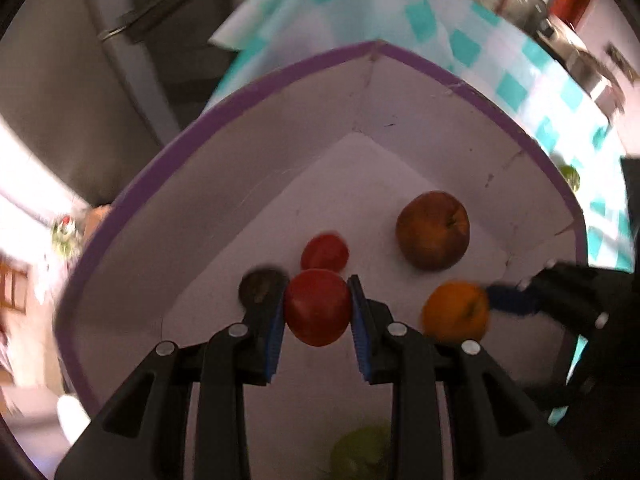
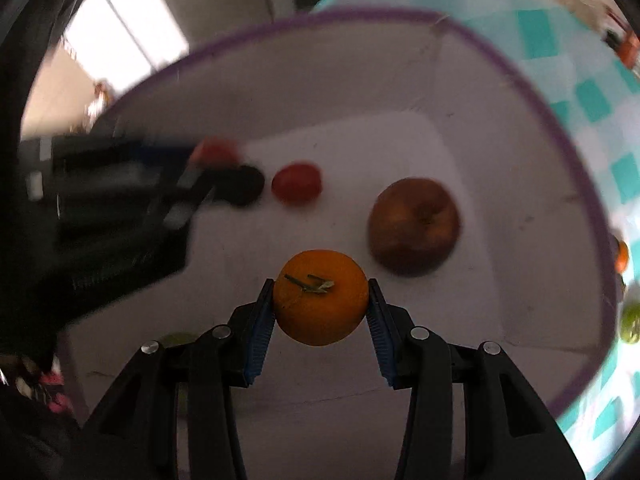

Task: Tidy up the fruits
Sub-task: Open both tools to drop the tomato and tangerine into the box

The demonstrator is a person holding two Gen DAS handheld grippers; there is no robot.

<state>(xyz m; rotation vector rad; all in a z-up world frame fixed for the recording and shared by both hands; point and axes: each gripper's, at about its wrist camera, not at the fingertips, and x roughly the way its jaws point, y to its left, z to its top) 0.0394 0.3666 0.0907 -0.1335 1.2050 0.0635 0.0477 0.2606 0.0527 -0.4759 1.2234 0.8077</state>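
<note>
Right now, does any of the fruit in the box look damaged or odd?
Yes: the large apple lying on the box floor is dull brown and looks bruised or overripe, unlike the bright red fruit in the left gripper and the orange in the right gripper.

Kitchen backdrop, blurred

Teal-and-white checked tablecloth (image 1: 516, 88) over the table; grey refrigerator (image 1: 80, 92) at left; cluttered counter (image 1: 576, 48) behind; bright window (image 2: 124, 28).
</note>
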